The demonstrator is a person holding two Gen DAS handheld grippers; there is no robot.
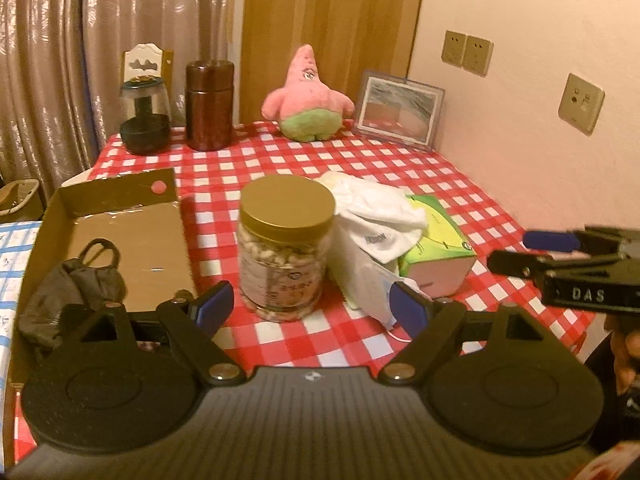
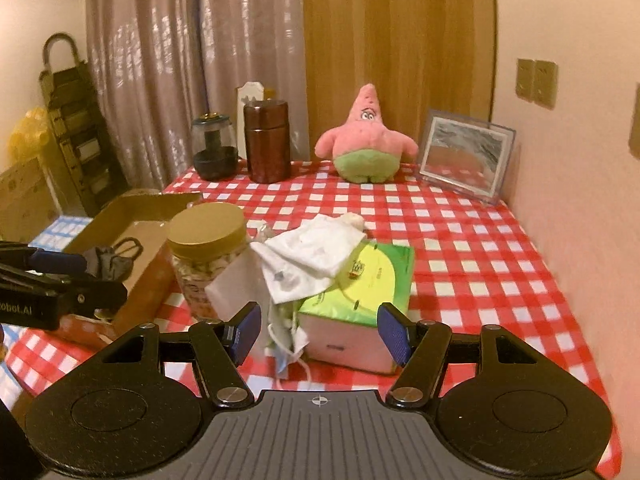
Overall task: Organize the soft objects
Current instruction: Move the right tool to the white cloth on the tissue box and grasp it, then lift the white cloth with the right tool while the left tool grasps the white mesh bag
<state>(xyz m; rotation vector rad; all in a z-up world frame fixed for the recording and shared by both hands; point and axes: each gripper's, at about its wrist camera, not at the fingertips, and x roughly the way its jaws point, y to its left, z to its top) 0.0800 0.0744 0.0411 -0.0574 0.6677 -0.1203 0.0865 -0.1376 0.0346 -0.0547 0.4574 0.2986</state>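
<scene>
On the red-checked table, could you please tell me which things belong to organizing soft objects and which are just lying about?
Belong:
white cloth pile
pink star plush toy
dark fabric in the cardboard box

Lying about:
gold-lidded nut jar
green tissue box
brown canister
framed picture

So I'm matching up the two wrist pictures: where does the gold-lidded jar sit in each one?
Left wrist: the gold-lidded jar stands centre frame, just ahead of the open left gripper.
Right wrist: the jar is left of centre, partly behind white cloth.
Shared landmark: the pink star plush at the table's far edge.
</scene>
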